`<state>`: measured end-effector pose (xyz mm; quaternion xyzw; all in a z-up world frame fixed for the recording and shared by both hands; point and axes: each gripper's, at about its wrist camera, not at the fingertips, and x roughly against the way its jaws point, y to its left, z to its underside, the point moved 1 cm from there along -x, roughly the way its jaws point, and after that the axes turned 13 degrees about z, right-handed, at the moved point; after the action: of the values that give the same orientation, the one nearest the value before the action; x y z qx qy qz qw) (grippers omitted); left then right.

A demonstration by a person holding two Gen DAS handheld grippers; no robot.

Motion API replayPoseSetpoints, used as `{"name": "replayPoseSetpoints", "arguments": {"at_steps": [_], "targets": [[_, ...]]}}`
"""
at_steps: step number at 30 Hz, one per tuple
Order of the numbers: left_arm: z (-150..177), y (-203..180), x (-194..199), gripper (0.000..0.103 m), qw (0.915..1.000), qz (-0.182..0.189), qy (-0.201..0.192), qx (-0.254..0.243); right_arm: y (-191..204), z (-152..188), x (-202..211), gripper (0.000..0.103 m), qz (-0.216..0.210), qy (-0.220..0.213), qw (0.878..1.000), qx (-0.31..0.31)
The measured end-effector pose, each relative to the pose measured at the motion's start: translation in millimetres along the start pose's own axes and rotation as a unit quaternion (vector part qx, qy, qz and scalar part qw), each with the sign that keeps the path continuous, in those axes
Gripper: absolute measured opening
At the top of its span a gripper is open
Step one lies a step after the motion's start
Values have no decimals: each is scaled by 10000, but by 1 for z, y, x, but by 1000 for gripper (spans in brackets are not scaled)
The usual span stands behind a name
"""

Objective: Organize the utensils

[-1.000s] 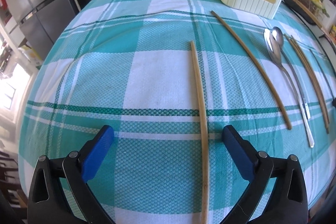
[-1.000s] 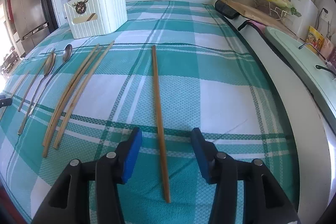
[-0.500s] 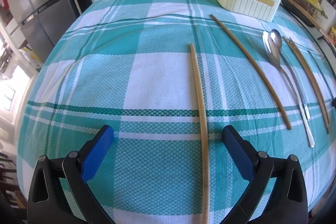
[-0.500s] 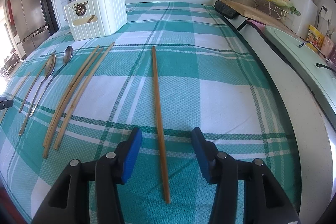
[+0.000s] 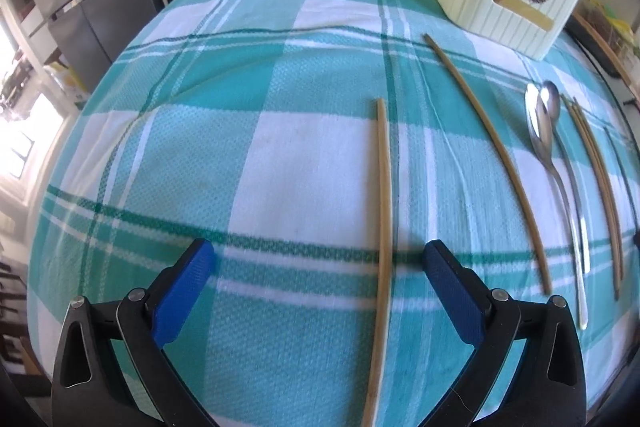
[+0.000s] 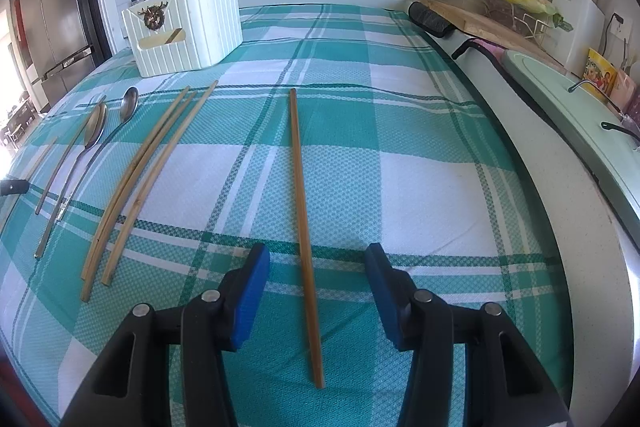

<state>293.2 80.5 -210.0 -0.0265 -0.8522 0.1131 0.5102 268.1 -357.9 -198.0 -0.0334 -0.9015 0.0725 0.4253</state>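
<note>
Chopsticks lie flat on the tabletop point(image 6: 420, 155), one between each open hand-held gripper's pads, untouched: right hand-held gripper point(image 6: 318, 293) over the dark chopstick point(image 6: 302, 211), left hand-held gripper point(image 5: 318, 291) off-centre on the pale chopstick point(image 5: 383, 227). Close carelessly and you pinch cloth, or the thin stick rolls away. The organizer box point(image 6: 188, 27) is well apart.

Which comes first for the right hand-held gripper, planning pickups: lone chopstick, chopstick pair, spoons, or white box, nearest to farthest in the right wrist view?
1. Lone chopstick, between the open right hand-held gripper fingers.
2. Chopstick pair, to the left.
3. Spoons, farther left.
4. White box, far left at back.
</note>
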Motion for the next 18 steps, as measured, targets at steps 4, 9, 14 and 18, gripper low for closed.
{"name": "replayPoseSetpoints", "arguments": {"at_steps": [4, 9, 14, 18], "targets": [[-13, -4, -8, 103, 10000, -20, 36, 76, 1, 0, 0, 51, 10, -5, 10000, 12], [-9, -6, -7, 103, 9998, -35, -191, -80, 1, 0, 0, 51, 10, -6, 10000, 12], [4, -5, 0, 103, 9986, 92, -386, -359, 1, 0, 0, 51, 7, -6, 10000, 8], [8, -3, 3, 103, 9981, 100, -465, -398, 1, 0, 0, 51, 8, -7, 10000, 11]]}}
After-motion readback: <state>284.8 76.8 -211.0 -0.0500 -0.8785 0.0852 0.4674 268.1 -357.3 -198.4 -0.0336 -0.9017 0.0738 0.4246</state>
